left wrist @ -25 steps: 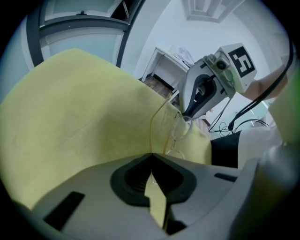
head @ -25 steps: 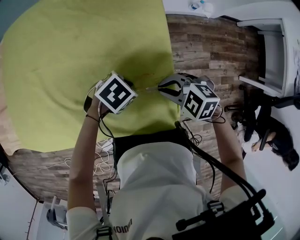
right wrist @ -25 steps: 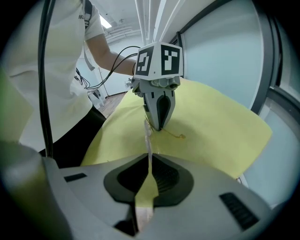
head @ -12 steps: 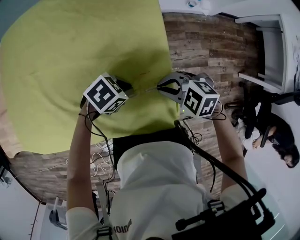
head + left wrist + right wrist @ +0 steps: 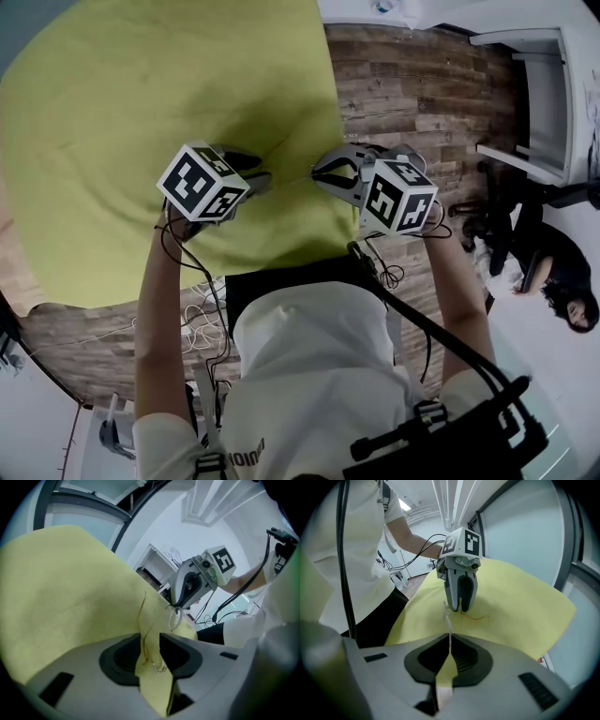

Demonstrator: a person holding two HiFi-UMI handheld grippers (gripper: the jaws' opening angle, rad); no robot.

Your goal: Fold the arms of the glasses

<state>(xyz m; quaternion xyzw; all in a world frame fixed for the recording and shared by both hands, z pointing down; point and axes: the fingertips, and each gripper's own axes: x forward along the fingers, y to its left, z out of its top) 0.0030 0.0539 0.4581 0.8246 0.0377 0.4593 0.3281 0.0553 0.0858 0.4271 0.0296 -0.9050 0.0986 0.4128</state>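
Change: left gripper (image 5: 151, 643) jaws just sprang apart; it has shifted toward 9 o'clock.
Right gripper (image 5: 450, 645): clamped on glasses (image 5: 143, 616).
Glasses: on cloth (image 5: 141, 94), lying 9-to-3, arm loose between the left jaws.

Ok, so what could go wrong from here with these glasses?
The left gripper has just been opening with the thin gold arm between its jaws, so the arm could spring back unfolded. The right gripper pinches the glasses by a thin edge only, so they might twist or slip out.

Glasses (image 5: 175, 619) over the cloth (image 5: 141, 103), near its right edge.
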